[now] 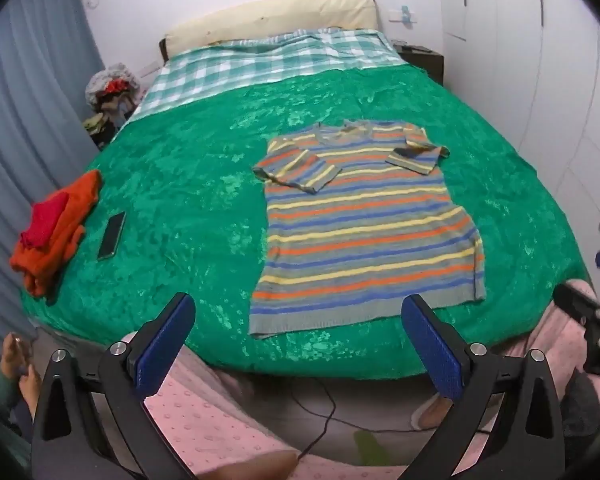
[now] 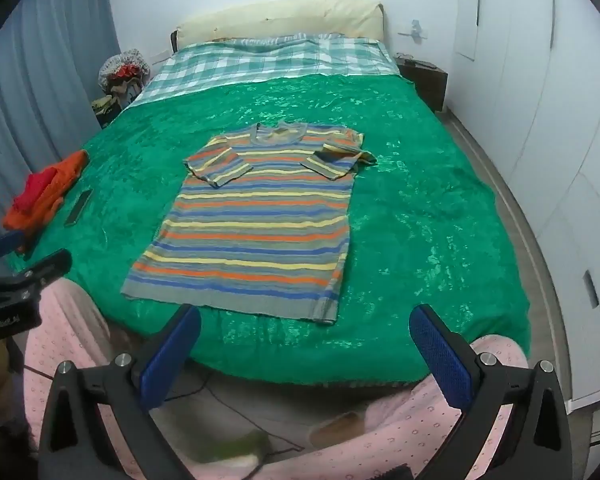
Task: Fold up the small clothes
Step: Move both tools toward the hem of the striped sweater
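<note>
A small striped T-shirt (image 1: 364,228) lies flat on the green bedspread (image 1: 188,184), collar away from me, both short sleeves folded in over the chest. It also shows in the right wrist view (image 2: 256,224). My left gripper (image 1: 300,312) is open and empty, held just short of the bed's near edge, below the shirt's hem. My right gripper (image 2: 304,320) is open and empty at the near edge, just below the hem. The right gripper shows at the right edge of the left wrist view (image 1: 592,312).
A folded orange and red pile (image 1: 56,224) lies at the bed's left edge with a dark phone (image 1: 111,235) beside it. A checked sheet (image 1: 268,64) and pillow (image 1: 272,16) lie at the head. A clothes heap (image 1: 112,92) stands left, a nightstand (image 2: 424,76) right.
</note>
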`<state>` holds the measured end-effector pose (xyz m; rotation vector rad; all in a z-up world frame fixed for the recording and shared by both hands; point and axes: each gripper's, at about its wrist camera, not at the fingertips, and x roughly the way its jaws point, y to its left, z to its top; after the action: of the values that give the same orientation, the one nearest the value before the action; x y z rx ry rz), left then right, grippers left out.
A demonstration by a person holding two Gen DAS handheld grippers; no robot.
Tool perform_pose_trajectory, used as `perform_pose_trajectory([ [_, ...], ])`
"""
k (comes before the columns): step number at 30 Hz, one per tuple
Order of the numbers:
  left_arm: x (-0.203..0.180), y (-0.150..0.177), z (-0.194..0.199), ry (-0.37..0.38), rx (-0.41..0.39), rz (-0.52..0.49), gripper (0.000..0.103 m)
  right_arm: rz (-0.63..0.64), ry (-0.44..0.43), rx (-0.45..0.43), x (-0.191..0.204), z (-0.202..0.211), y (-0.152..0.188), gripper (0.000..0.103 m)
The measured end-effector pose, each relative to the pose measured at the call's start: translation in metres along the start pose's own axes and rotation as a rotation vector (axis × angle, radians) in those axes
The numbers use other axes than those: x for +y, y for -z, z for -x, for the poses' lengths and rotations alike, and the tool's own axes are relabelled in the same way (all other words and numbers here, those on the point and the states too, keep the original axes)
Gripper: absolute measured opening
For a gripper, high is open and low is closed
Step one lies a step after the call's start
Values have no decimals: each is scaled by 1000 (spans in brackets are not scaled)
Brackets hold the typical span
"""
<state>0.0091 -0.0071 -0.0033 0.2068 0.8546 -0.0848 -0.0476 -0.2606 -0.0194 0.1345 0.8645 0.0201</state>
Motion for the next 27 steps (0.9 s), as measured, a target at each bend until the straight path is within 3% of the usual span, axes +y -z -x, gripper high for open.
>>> perform_pose_trajectory([
  [6,13,2,-24,59,66,48,103,42,29,45,16,-13,-4,103],
  [8,19,4,-36,49,103,81,103,52,21,45,15,-16,-5,103],
  [10,20,6,-44,39,119,86,103,38,77,46,10,-18,-7,103],
  [15,17,-1,-52,30,115,55,103,63,220,72,6,-31,-17,103],
  [19,12,-9,-59,61,120,57,103,75,244,49,8,-30,-25,103],
  [27,-1,-16,-55,46,84,17,103,65,268,65,7,-35,-29,103],
])
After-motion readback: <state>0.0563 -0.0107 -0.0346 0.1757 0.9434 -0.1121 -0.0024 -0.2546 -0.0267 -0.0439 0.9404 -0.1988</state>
